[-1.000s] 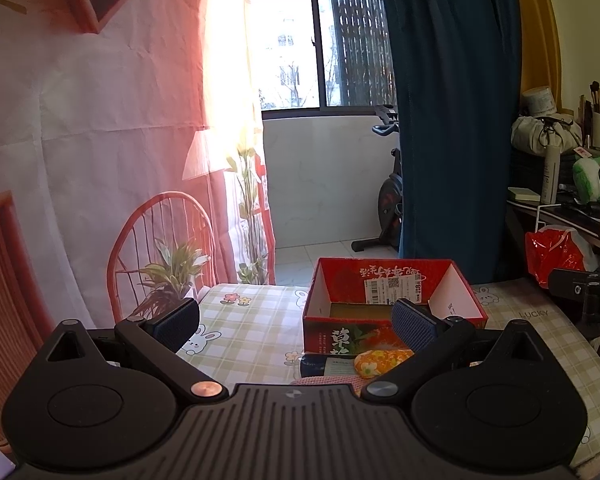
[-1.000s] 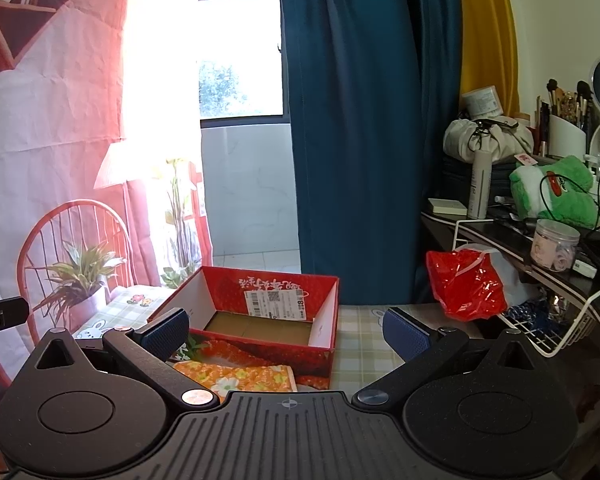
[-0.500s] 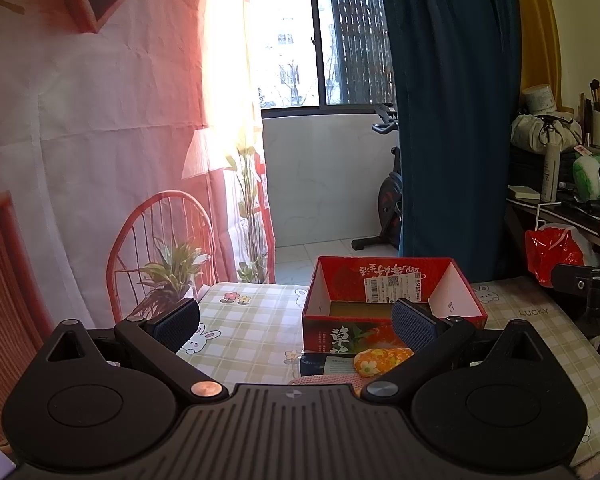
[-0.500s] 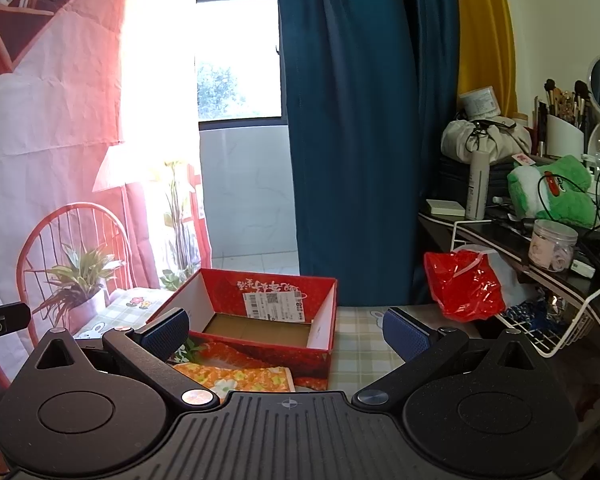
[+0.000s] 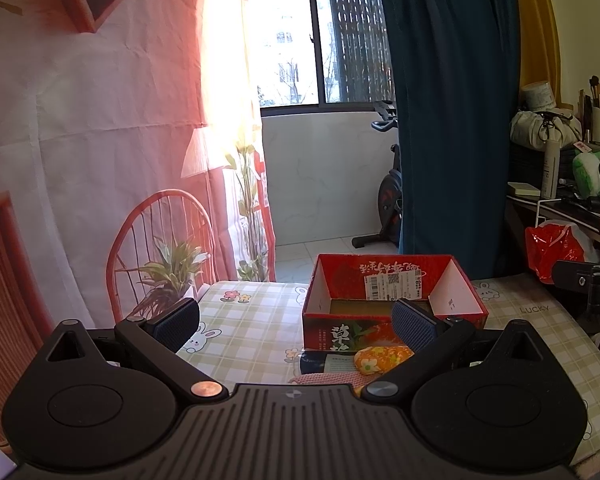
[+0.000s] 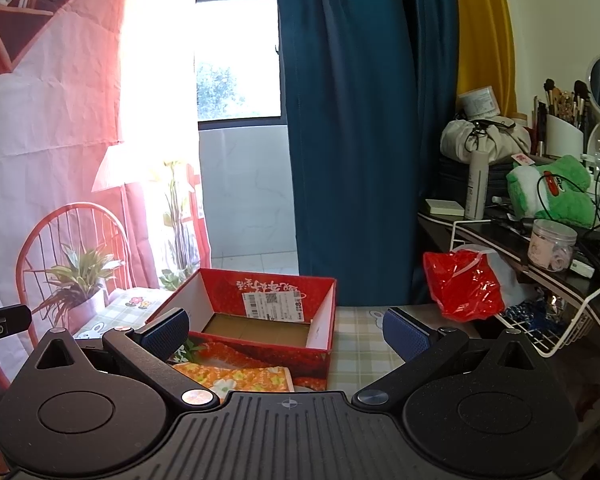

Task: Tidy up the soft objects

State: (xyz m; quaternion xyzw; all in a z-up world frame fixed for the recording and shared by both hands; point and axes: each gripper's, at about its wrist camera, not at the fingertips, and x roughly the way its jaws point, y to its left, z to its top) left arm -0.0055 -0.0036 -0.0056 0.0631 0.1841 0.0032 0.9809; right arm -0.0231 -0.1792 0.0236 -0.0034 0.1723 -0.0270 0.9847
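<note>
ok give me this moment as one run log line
left hand-held gripper open | right hand-held gripper open | red box empty | orange floral pouch before box

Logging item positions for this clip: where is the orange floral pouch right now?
The orange floral pouch lies on the checked tablecloth against the near wall of the red box, low in both wrist views.

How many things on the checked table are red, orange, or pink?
Red: 1, the open red cardboard box
Orange: 1, the orange flowered soft cloth pouch
Pink: 1, the pink checked cloth edge
Total: 3
</note>
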